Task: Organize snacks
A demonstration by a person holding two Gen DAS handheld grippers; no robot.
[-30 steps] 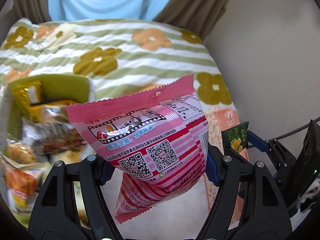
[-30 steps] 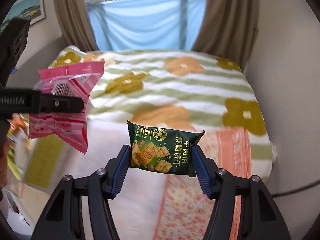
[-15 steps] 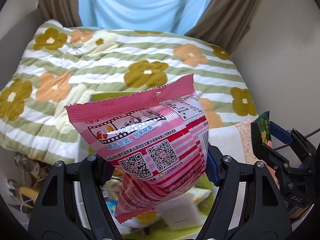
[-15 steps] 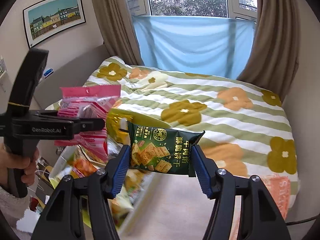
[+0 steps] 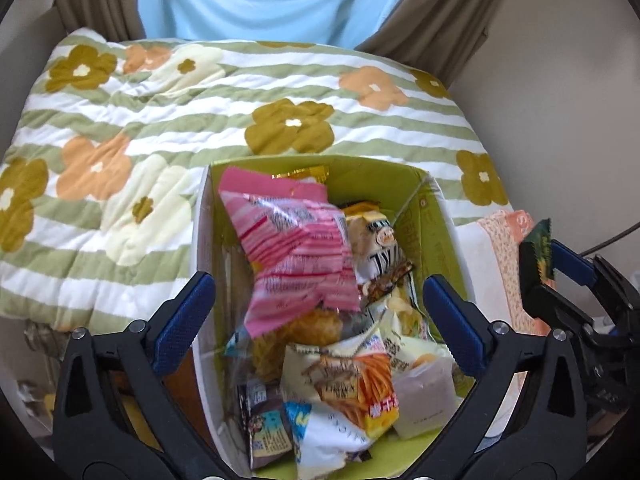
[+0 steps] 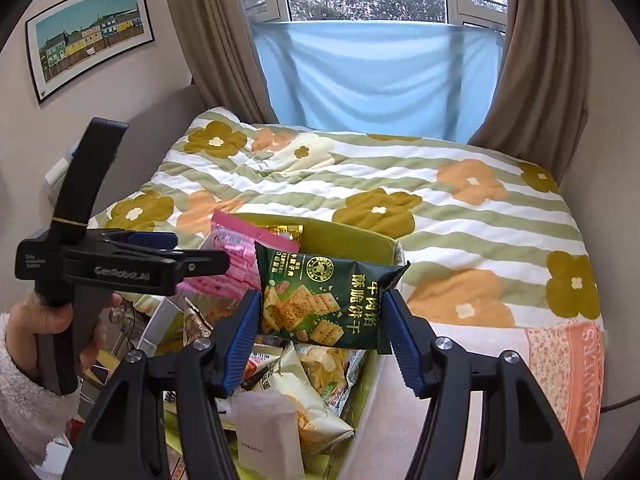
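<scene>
A green cardboard box (image 5: 442, 224) full of snack bags stands by the bed. My left gripper (image 5: 318, 312) is open and empty above it. The pink snack bag (image 5: 296, 256) lies loose on top of the pile in the box, and shows in the right wrist view (image 6: 236, 268) too. My right gripper (image 6: 320, 328) is shut on a dark green cracker packet (image 6: 324, 300), held over the box's right side. That packet (image 5: 538, 250) shows at the right edge of the left wrist view.
A bed with a flowered, striped quilt (image 5: 160, 120) lies behind the box. A peach floral cloth (image 6: 568, 368) lies at the right. The wall (image 5: 560, 80) is close on the right. The left gripper's handle and the hand (image 6: 60, 312) are at the left.
My left gripper has opened and let go of the pink bag, which has dropped into the box. Both grippers have moved left, over the box.
</scene>
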